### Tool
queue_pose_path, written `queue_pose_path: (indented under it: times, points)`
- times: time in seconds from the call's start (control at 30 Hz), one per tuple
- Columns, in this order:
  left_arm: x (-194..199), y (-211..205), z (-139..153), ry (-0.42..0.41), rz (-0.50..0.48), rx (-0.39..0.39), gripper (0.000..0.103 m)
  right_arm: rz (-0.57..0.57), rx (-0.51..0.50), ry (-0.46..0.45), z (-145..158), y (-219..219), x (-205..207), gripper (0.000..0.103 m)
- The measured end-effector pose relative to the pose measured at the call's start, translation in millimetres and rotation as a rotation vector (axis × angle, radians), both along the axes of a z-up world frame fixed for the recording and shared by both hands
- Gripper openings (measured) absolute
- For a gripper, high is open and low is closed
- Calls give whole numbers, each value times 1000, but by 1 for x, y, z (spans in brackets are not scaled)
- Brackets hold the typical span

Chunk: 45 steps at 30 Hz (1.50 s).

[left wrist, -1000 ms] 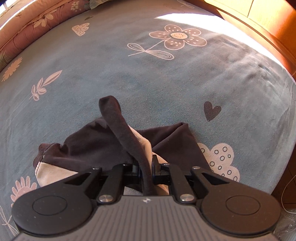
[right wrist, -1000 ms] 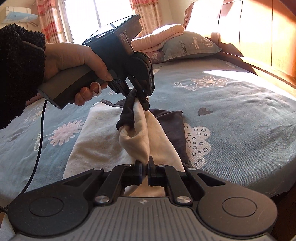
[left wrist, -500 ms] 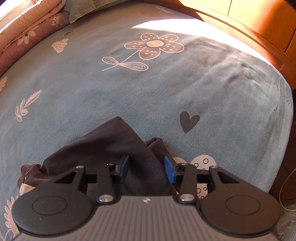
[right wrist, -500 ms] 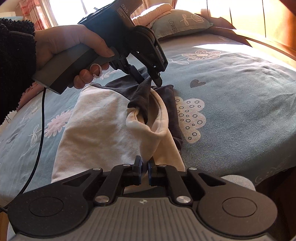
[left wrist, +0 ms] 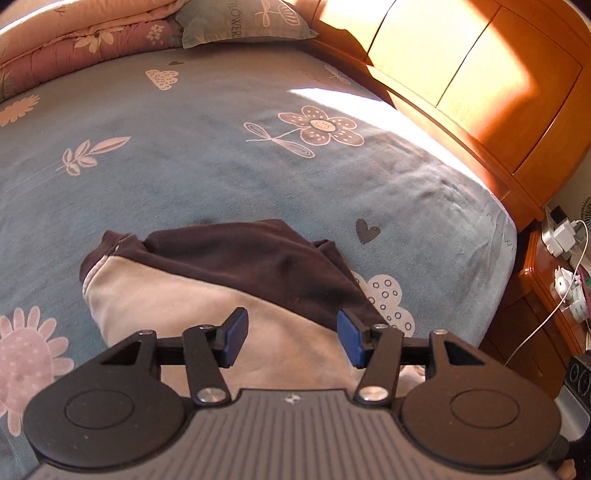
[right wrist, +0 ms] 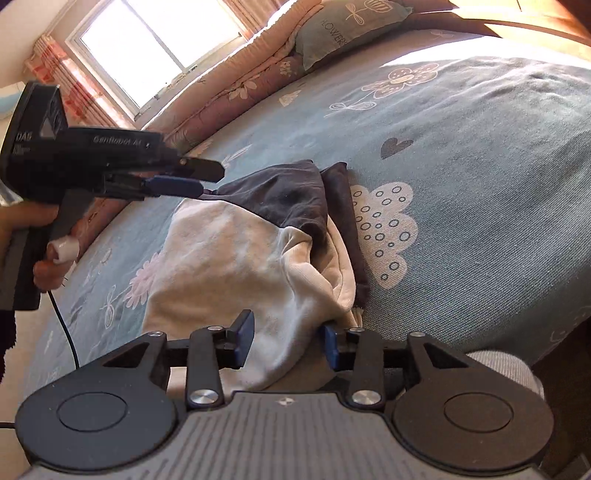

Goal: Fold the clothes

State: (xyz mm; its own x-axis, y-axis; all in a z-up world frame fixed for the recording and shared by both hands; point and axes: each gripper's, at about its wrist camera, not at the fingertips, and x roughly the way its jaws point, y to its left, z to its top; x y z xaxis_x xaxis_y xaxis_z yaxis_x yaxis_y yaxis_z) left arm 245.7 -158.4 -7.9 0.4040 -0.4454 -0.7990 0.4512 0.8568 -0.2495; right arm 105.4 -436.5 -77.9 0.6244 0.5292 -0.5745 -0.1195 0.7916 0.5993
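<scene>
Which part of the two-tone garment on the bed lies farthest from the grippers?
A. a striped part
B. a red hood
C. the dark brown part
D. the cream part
C: the garment lies on the bed sheet with its dark brown part toward the pillow, while the cream part lies nearer the open left gripper and open right gripper.

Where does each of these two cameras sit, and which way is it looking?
Left wrist: sits on the left gripper, looking down over its open blue pads at the brown-and-cream garment on the bed; no hand shows.
Right wrist: sits on the right gripper, open over the garment's cream edge, facing the window; the person's left hand and left gripper show.
Shared: garment, bed, pillow.
</scene>
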Motion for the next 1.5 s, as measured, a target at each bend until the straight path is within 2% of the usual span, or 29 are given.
queue_pose_path:
  times: [0.13,0.2,0.27,0.3,0.47,0.53,0.73,0.8,0.87,0.9,0.93,0.97,1.0,1.1,1.17,1.23,1.3,1.33,1.37,1.4,1.5]
  points:
    - [-36,28,-5,-39,-1,-26,54,15,207,76,-16,-21,14,49]
    - [-56,29,-5,-83,-45,-19,55,-15,244,107,-22,-29,17,49]
    - [-77,24,-6,-133,-119,13,61,-46,263,129,-28,-35,19,35]
    - [-87,20,-7,-156,-156,36,62,-55,267,131,-28,-36,19,13]
    - [-141,0,-24,-272,-346,195,64,-77,255,132,-27,-38,13,13]
    - [-156,-2,-32,-308,-378,270,64,-80,246,134,-26,-37,13,13]
    - [-179,0,-50,-360,-477,383,65,-89,236,142,-28,-37,14,13]
    - [-186,-4,-52,-442,-506,445,65,-88,239,140,-28,-37,15,13]
    - [-196,-10,-54,-569,-559,506,64,-89,234,135,-26,-36,15,13]
    - [-198,-11,-55,-598,-586,521,62,-92,232,131,-25,-35,15,13]
    - [-199,-13,-57,-605,-613,532,60,-95,231,127,-24,-34,15,13]
    - [-200,-15,-59,-612,-639,543,49,-99,231,122,-23,-34,15,13]
    - [-200,-16,-61,-614,-657,552,35,-101,231,117,-22,-33,15,12]
    - [-201,-13,-65,-600,-662,570,19,-108,238,105,-19,-33,13,12]
    - [-207,-11,-67,-603,-683,589,13,-115,272,105,-17,-36,11,12]
    - [-213,-9,-68,-604,-710,611,12,-119,295,104,-16,-38,9,12]
    - [-216,-10,-72,-601,-728,640,23,-118,290,101,-13,-38,10,12]
    - [-218,-11,-76,-625,-730,659,24,-115,286,101,-13,-37,10,12]
    - [-219,-12,-78,-636,-727,670,31,-110,285,102,-13,-35,11,12]
    - [-220,-13,-80,-638,-725,675,34,-108,280,103,-14,-34,11,12]
    - [-222,-17,-84,-630,-752,687,34,-105,257,121,-18,-29,12,13]
